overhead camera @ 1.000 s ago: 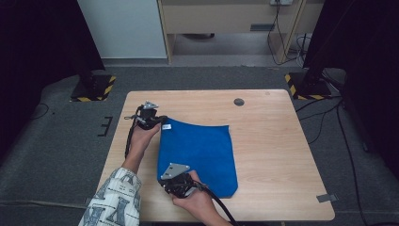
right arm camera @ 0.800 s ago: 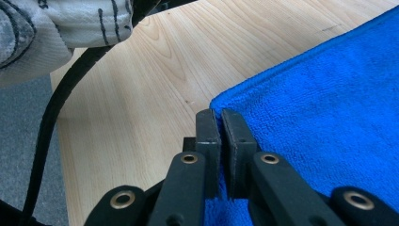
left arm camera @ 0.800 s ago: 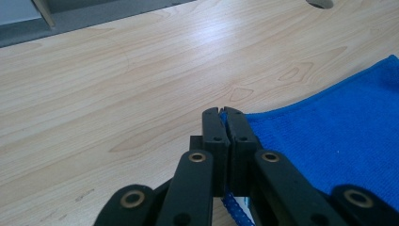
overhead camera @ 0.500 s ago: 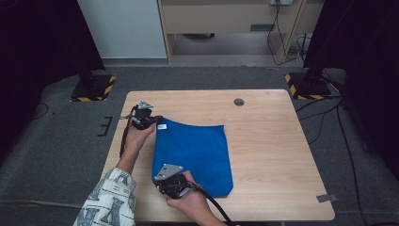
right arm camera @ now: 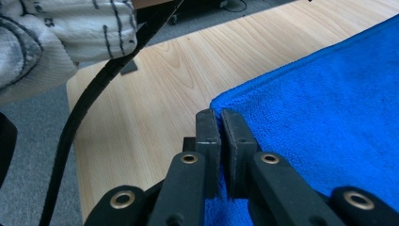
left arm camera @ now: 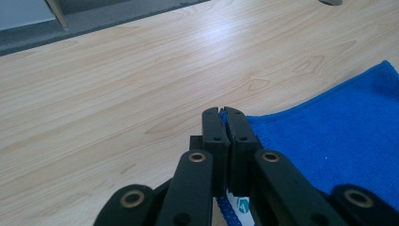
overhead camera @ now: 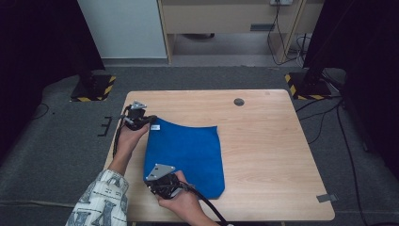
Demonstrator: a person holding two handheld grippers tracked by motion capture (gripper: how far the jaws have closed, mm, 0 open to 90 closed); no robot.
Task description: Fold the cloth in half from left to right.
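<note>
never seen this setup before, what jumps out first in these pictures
A bright blue cloth lies on the left half of the light wooden table. The left gripper is shut on its far left corner and the right gripper on its near left corner. A small dark round disc sits near the table's far edge.

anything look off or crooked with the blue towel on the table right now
Nothing damaged or spilled. The blue terry towel lies flat but askew to the light wooden table, its edges slanting against the table's. That fits the grip: the left gripper and right gripper are each shut on a corner of its left side.
</note>
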